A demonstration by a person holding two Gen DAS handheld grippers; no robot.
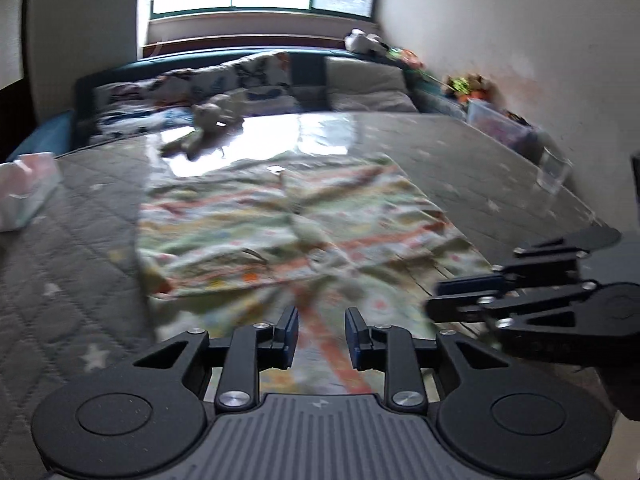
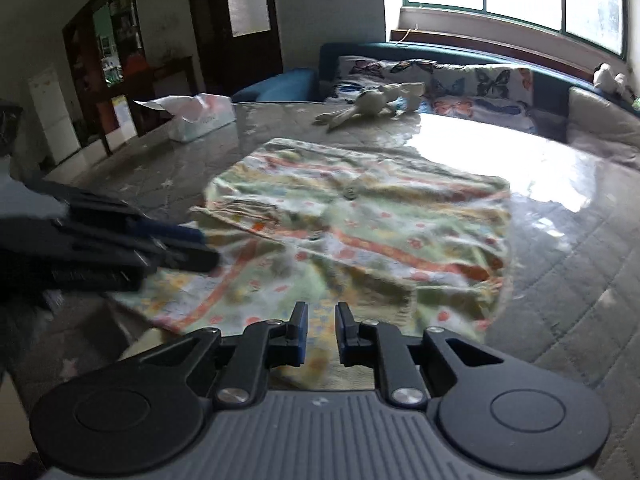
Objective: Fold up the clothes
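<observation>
A patterned garment [image 1: 288, 232] in pale green with orange stripes and small flowers lies spread and creased on the grey quilted table cover [image 1: 80, 264]. It also shows in the right wrist view [image 2: 360, 232]. My left gripper [image 1: 322, 314] is open and empty, just above the garment's near edge. My right gripper [image 2: 321, 310] is open with a narrow gap and empty, over the garment's near edge. The right gripper shows at the right of the left wrist view [image 1: 440, 294]; the left gripper shows at the left of the right wrist view [image 2: 200, 246].
A plush toy [image 1: 208, 128] lies at the far side of the table, also in the right wrist view [image 2: 372, 104]. A tissue pack [image 2: 200, 116] sits at the far left. A clear plastic box [image 1: 554, 170] stands at the right edge. Pillows [image 1: 368, 84] line the sofa behind.
</observation>
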